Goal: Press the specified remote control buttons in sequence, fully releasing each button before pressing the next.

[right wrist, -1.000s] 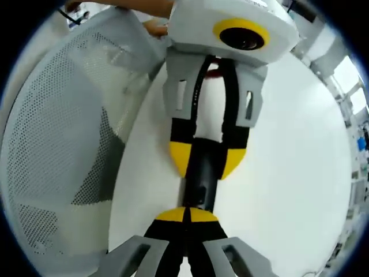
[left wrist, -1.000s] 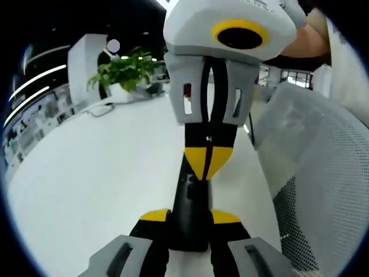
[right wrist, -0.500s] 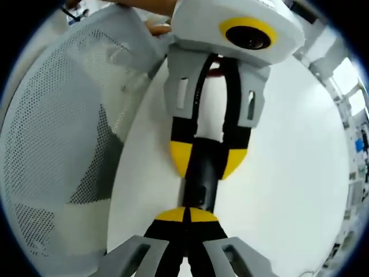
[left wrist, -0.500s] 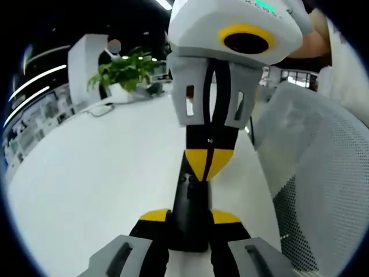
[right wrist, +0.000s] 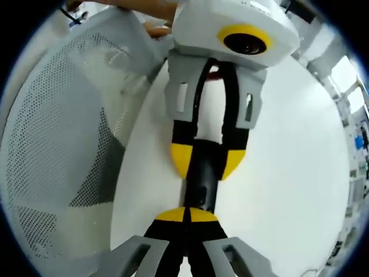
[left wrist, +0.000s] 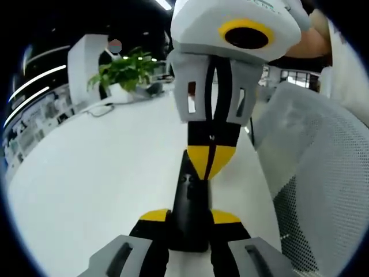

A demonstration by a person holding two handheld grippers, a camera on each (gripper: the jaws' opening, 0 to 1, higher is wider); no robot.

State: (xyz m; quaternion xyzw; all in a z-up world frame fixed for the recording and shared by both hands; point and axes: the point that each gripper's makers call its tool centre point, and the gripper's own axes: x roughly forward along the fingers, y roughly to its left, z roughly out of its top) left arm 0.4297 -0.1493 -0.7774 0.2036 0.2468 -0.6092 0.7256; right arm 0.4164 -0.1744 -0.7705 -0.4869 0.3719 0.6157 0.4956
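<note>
Left claw: in the left gripper view my left gripper (left wrist: 190, 222) has its yellow-tipped black jaws clamped on the near end of the slim black remote control (left wrist: 192, 202); in the right gripper view it (right wrist: 203, 163) comes in from above, jaws on either side of the remote's far end.
Right claw: my right gripper (right wrist: 185, 218) has its yellow tips pinched together with no gap, right at the near end of the remote in that view; in the left gripper view it (left wrist: 210, 164) points tip-down onto the remote's upper face. I cannot tell whether a button is depressed.
Remote: a narrow, dark, glossy bar, held between the two grippers above the white tabletop (left wrist: 98, 173); small light marks show on its face, too small to read.
Writing: none I can read on the remote or grippers.
Beside: a white perforated mesh chair back (right wrist: 63, 133), just off the table edge.
Far edge: a green leafy potted plant (left wrist: 124, 72) at the back of the table.
</note>
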